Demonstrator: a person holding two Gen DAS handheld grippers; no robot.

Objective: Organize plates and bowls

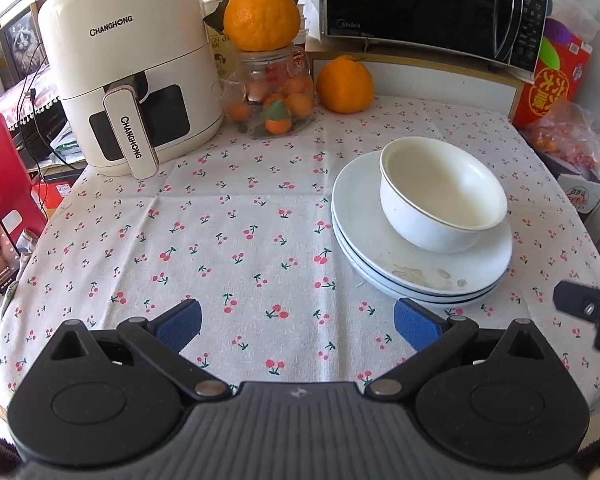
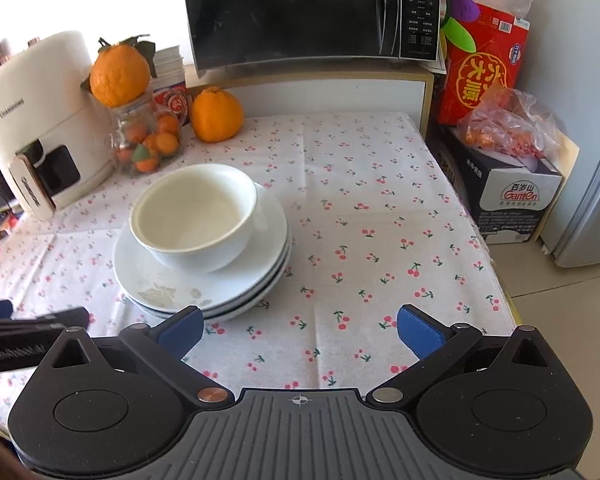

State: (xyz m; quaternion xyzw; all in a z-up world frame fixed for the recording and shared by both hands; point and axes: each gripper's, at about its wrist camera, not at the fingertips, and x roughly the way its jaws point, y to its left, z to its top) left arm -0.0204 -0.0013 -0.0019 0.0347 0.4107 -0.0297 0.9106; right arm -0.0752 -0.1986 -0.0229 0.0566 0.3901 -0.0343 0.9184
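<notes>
A white bowl [image 1: 442,194] [image 2: 196,216] sits upright on a stack of white plates [image 1: 412,272] [image 2: 256,280]; the top plate has dried food smears near its front. The stack rests on a cherry-print tablecloth [image 1: 220,240] [image 2: 380,220]. My left gripper [image 1: 298,326] is open and empty over bare cloth, to the left of the stack and nearer than it. My right gripper [image 2: 300,330] is open and empty too, its left pad [image 2: 182,330] just in front of the plates' near rim. Each gripper's edge shows in the other's view: the right gripper [image 1: 588,312], the left gripper [image 2: 28,336].
A white air fryer [image 1: 128,80] [image 2: 40,128] stands at the back left beside a glass jar of small oranges [image 1: 276,96] [image 2: 144,140] topped by a big orange. Another orange [image 1: 344,84] [image 2: 216,114] lies below a microwave [image 1: 432,4] [image 2: 312,8]. Boxes and a bag [image 2: 504,128] crowd the right edge.
</notes>
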